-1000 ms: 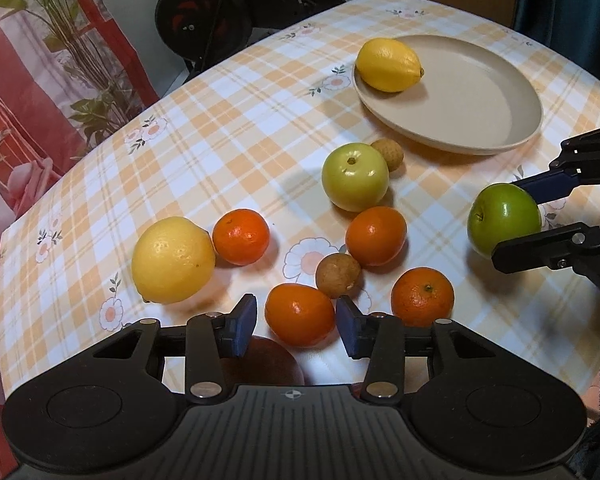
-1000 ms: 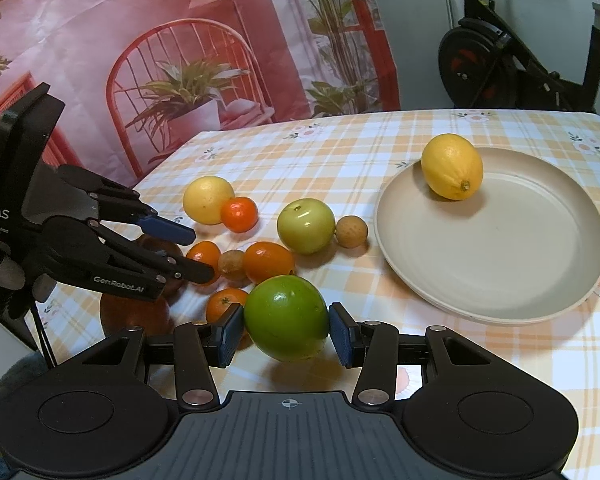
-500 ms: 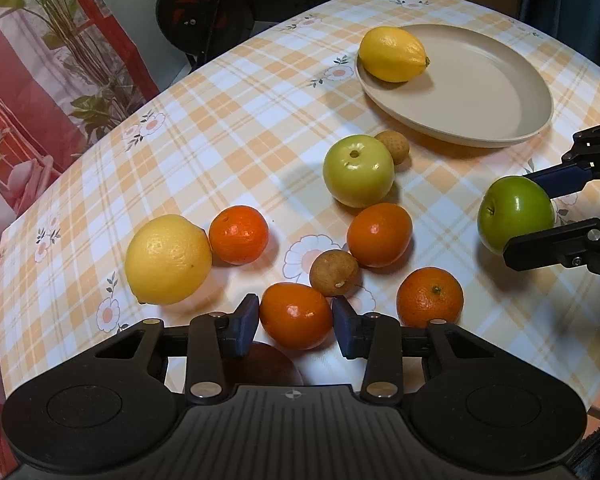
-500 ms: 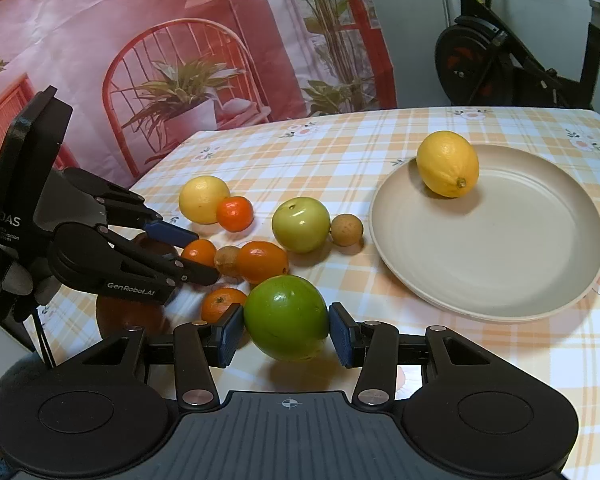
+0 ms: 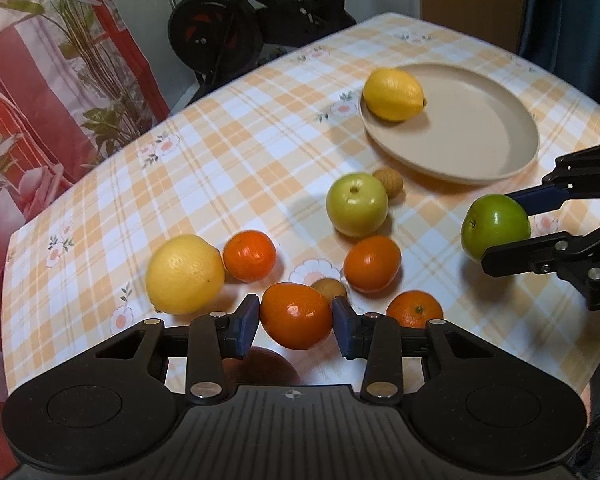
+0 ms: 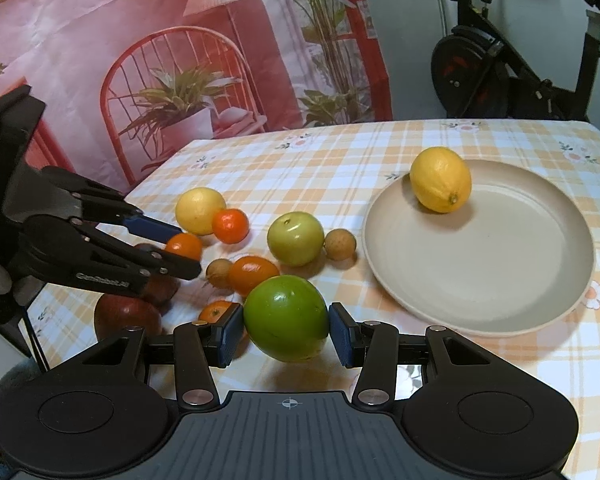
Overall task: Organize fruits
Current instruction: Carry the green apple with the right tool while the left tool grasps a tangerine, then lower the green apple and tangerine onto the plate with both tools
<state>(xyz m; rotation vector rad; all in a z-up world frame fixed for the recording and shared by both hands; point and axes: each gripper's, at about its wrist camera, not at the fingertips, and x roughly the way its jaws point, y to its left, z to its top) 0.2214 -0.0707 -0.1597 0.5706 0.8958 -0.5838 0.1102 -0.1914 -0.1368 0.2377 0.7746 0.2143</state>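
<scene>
Covering the table (image 5: 236, 152) is a cloth checked in orange, yellow and white with small printed flowers; it lies flat and runs to a rounded far edge. Beyond that edge stand a black exercise bike (image 6: 512, 60) against a pale wall and a red-and-pink printed hanging (image 6: 180, 52) showing a chair, a lamp and potted plants.

Left gripper (image 5: 295, 319): its jaws have just been closing and now sit against both sides of an orange (image 5: 296, 316), which looks raised off the cloth. Under the gripper body a dark red fruit (image 6: 126, 316) is partly hidden. Just left of the fingers lies a large lemon (image 5: 185, 274) touching a small mandarin (image 5: 249, 255). Ahead of the fingers sit a small brown fruit (image 5: 329, 289) and a second orange (image 5: 372, 264); just right of the right finger is another mandarin (image 5: 415, 309). Further ahead stand a yellow-green apple (image 5: 357, 205) and, touching it on the far side, another brown fruit (image 5: 388, 183).

Right gripper (image 6: 286, 329): narrow, both blue pads pressed on a dark green apple (image 6: 286, 317), held clear of the cloth with its shadow beneath. Ahead and to the right of this gripper lies a beige plate (image 6: 540, 280), well apart from the loose fruit, with one lemon (image 6: 441, 179) resting on its far-left part near the rim. The rest of the plate's surface is bare.

No hand or sleeve is visible in either view.
</scene>
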